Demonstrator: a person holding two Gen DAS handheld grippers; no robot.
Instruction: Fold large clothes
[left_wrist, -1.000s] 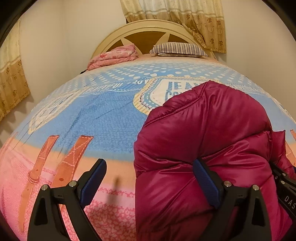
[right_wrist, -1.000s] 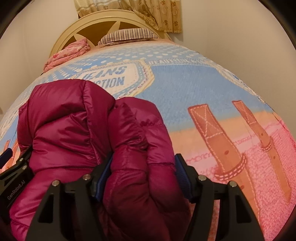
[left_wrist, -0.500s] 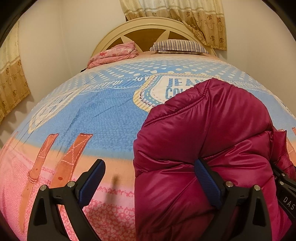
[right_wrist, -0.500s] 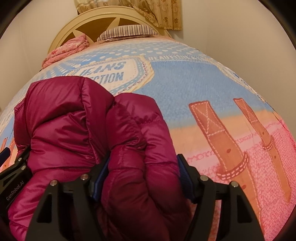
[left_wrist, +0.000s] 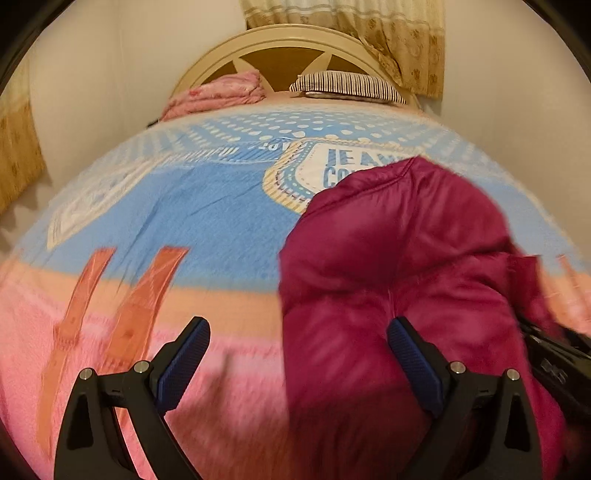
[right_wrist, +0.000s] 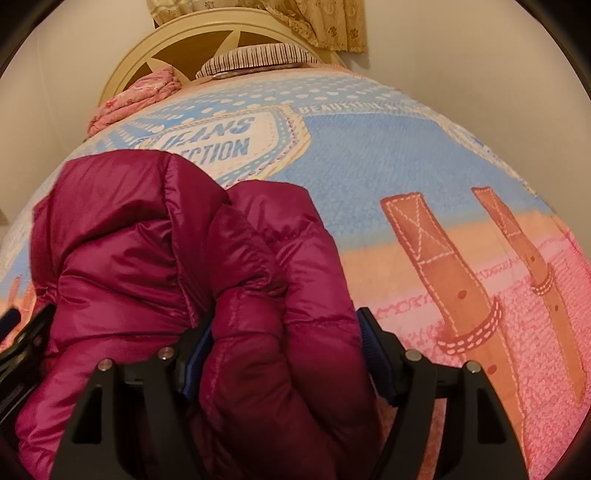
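Note:
A magenta puffer jacket (left_wrist: 406, 258) lies bunched on the bed and fills the left half of the right wrist view (right_wrist: 155, 236). My left gripper (left_wrist: 298, 323) is open wide. Its left finger hangs over the bare blanket and its right finger lies against the jacket's top. The jacket's left edge sits between the jaws without being pinched. My right gripper (right_wrist: 286, 325) has a thick fold of the jacket between its jaws, which are opening. The puffy fold still fills the gap and touches both blue pads (right_wrist: 373, 347).
The bed has a blanket (left_wrist: 207, 221) printed in blue, orange and pink. At its head are a folded pink cloth (left_wrist: 218, 92), a striped pillow (left_wrist: 347, 83) and a cream headboard (right_wrist: 192, 40). Walls and curtains stand close behind.
The right gripper's jaws have widened around the jacket fold. The left gripper has shifted a little and its view is now blurred; the headboard sits lower in it.

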